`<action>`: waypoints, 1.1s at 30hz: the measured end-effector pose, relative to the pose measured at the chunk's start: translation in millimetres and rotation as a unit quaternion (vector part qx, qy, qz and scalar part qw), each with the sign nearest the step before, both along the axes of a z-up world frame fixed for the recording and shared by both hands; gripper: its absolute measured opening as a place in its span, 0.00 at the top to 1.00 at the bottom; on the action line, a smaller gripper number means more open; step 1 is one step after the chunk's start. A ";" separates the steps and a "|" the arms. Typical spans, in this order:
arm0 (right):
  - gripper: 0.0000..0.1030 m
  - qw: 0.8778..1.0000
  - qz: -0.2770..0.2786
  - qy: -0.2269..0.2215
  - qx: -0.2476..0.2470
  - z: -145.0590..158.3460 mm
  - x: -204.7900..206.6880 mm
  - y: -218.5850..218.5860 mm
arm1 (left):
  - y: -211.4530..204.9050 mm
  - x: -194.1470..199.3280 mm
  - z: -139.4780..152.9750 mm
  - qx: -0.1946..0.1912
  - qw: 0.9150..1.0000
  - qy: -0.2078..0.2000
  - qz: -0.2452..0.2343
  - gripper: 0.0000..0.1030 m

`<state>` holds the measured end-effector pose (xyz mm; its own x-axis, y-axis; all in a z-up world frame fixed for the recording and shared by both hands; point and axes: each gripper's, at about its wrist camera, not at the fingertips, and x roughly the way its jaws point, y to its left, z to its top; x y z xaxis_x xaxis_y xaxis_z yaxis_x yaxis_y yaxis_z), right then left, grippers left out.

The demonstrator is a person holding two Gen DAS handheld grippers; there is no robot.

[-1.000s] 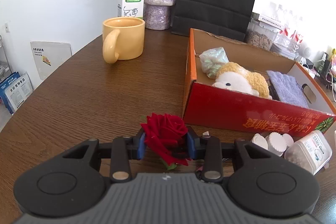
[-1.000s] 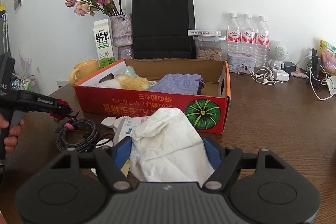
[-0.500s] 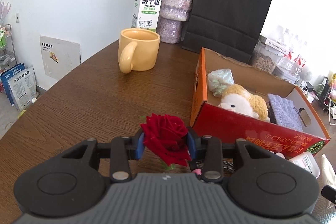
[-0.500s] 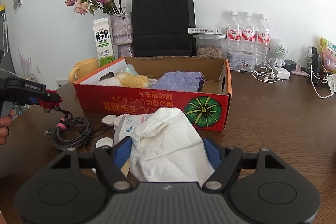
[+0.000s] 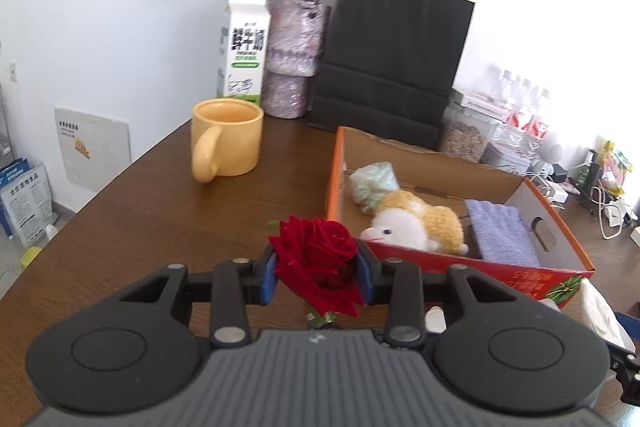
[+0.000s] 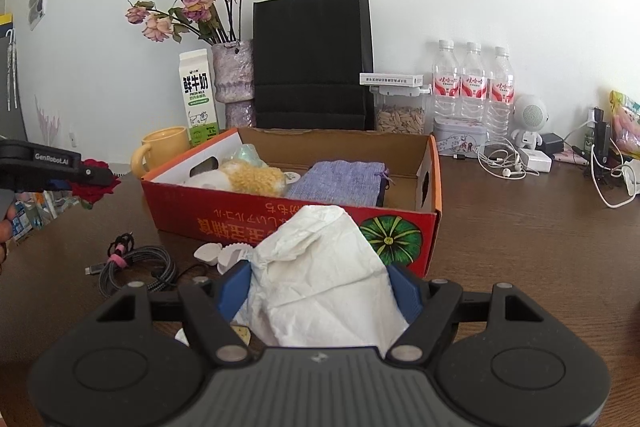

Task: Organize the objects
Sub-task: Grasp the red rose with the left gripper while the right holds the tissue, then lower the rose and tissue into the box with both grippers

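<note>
White wall behind, dark wooden table (image 5: 132,227) in front, crowded along the back edge: black paper bag (image 6: 312,63), vase of faded pink roses (image 5: 296,55), milk carton (image 5: 244,51), yellow mug (image 5: 228,143), water bottles (image 6: 472,83).

Near the middle, a red cardboard box (image 6: 304,223), open on top, with a plush toy (image 5: 416,227), a pale green packet (image 5: 374,183) and a lilac cloth pouch (image 6: 340,179) inside.

Left gripper (image 5: 316,273): fingers pinching a red rose (image 5: 320,263) by the bloom, raised clear of the table, just beside the box's near left corner; green stem end poking out below the petals.

Right gripper (image 6: 320,291): fingers set wide and pressed against a crumpled white paper wad (image 6: 320,279), held in front of the box's printed long side.

On the table before the box: a coiled grey cable (image 6: 136,267) with a pink tie, small white lids (image 6: 224,253).

At the far left of the right wrist view, a hand (image 6: 6,219) on the left gripper's handle.
</note>
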<state>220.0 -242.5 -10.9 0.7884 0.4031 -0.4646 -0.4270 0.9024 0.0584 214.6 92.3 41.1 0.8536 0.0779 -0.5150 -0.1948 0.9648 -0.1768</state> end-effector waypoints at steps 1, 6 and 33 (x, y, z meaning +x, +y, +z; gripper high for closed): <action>0.29 1.000 0.001 -0.005 -0.001 2.9 1.5 0.9 | -2.8 1.5 1.7 0.001 1.000 -0.002 -0.004 0.63; 0.29 1.000 0.008 -0.028 -0.011 18.0 10.9 8.8 | -19.0 11.8 10.0 0.006 1.000 -0.015 -0.024 0.63; 0.29 0.999 -0.023 -0.048 0.003 31.6 139.6 62.0 | -80.6 126.6 12.8 0.004 0.998 -0.034 -0.050 0.62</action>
